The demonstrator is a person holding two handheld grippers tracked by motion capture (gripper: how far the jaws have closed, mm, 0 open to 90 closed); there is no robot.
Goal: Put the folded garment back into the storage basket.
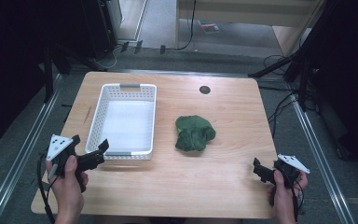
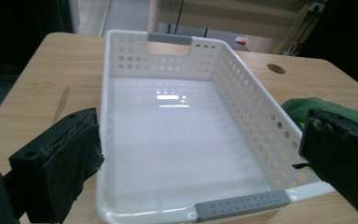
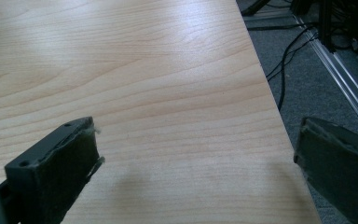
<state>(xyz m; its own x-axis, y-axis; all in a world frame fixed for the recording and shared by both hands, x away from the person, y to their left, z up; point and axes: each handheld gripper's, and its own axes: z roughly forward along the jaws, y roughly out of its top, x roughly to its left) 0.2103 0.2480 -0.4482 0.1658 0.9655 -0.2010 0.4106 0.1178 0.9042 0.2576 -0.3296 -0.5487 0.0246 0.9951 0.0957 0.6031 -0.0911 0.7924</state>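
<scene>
Worktop: a light wooden table (image 1: 177, 186) with rounded corners and a round dark cable hole (image 1: 205, 89) near its far edge
Basket: a white perforated plastic basket (image 1: 98, 112) with grey handle strips at its two short ends, lying lengthwise on the left half of the worktop, its far end near the far edge; nothing lies inside it
Cloth: a crumpled dark green cloth (image 1: 195, 132) sits in a heap near the middle of the worktop, to the right of the basket and apart from it, touched by neither gripper
Left gripper: the left gripper (image 1: 94, 156) is held in the person's left hand (image 1: 67, 179) at the near left corner, just before the basket's near short end; its jaws stand wide apart and hold nothing
Left gripper view: the jaws frame the near end of the basket (image 2: 177, 140), the grey handle strip low between them, and the green cloth (image 2: 307, 109) peeks past the basket's right wall behind the right-hand jaw
Right gripper: the right gripper (image 1: 260, 170) is held in the right hand (image 1: 284, 189) at the near right corner, well apart from the cloth; its jaws are spread wide with nothing between them
Right gripper view: bare wood of the table (image 3: 144, 93) lies between the jaws, with the worktop's right edge and grey carpet with cables (image 3: 286, 60) beyond it
</scene>
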